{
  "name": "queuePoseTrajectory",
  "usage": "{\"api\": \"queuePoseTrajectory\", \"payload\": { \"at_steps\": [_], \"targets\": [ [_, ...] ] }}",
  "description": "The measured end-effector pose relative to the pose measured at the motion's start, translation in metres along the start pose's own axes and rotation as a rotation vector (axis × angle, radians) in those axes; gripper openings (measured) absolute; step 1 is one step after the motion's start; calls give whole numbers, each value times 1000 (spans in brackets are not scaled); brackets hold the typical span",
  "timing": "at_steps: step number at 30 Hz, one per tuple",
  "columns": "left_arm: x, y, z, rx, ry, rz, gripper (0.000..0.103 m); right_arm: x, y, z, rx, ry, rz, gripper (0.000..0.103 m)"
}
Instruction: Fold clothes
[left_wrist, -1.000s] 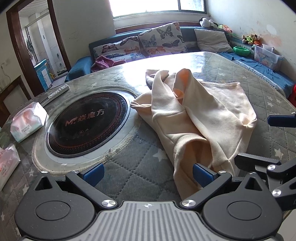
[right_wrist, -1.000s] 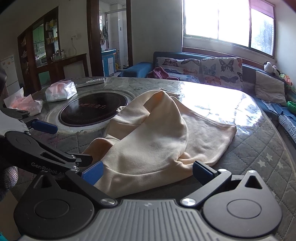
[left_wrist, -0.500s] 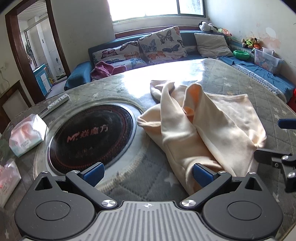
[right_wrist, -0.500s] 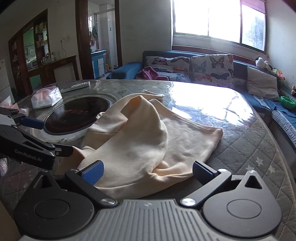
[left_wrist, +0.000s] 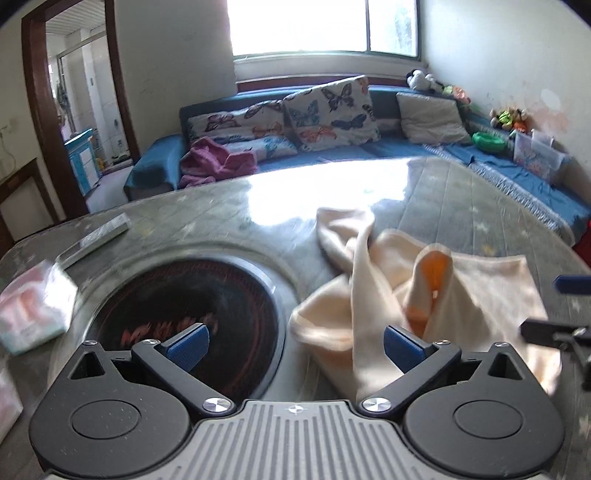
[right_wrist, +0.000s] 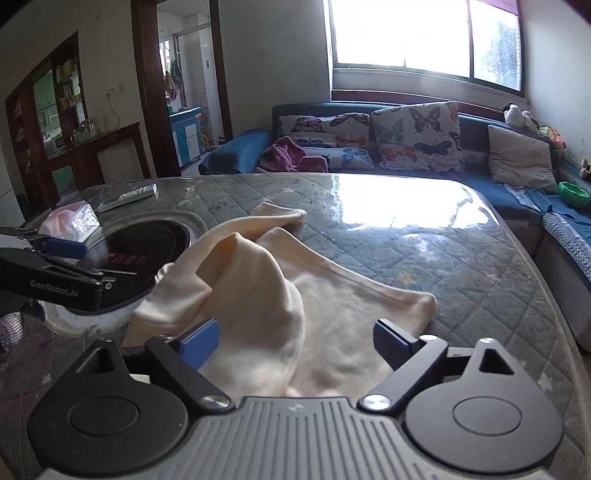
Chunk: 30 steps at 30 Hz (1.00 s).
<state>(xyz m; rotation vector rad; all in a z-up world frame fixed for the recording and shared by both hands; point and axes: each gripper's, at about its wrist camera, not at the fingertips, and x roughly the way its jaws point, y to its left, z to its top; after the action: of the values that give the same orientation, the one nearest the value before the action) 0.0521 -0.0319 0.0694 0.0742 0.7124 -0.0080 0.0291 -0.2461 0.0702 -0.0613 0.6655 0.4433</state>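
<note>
My left gripper (left_wrist: 293, 345) has its blue-padded fingers (left_wrist: 188, 343) spread wide with nothing between them; it hangs over the near edge of the round black hotplate (left_wrist: 207, 295), its right finger just at the left edge of the cloth. My right gripper (right_wrist: 295, 341) is equally wide open, also holding nothing, with the cloth's near hump sitting in the gap between its fingers (right_wrist: 199, 341); I cannot tell whether the pads touch the fabric.

The cream garment (right_wrist: 280, 295) lies rumpled on the quilted grey surface (right_wrist: 461, 266), bunched into a raised fold on its left and flatter toward the right, one edge lapping the rim of the hotplate. From the left camera an orange inner lining (left_wrist: 434, 271) shows in a fold.

Beyond the hotplate sit a pack of tissues (right_wrist: 72, 219) and a remote control (right_wrist: 129, 195). Past the surface runs a blue sofa (right_wrist: 236, 151) with butterfly cushions (right_wrist: 417, 136) and a purple cloth (right_wrist: 286, 153) under the bright window.
</note>
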Motion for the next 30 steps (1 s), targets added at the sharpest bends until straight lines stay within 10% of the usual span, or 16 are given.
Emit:
{"api": "queuePoseTrajectory", "payload": {
  "at_steps": [11, 21, 30],
  "targets": [
    [72, -13, 51, 58, 32, -140, 77, 61, 14, 36, -56, 36, 99, 70],
    [104, -2, 46, -3, 110, -245, 13, 92, 12, 36, -37, 87, 130, 31],
    [66, 29, 39, -87, 39, -218, 9, 53, 2, 32, -7, 9, 78, 13]
  ]
}}
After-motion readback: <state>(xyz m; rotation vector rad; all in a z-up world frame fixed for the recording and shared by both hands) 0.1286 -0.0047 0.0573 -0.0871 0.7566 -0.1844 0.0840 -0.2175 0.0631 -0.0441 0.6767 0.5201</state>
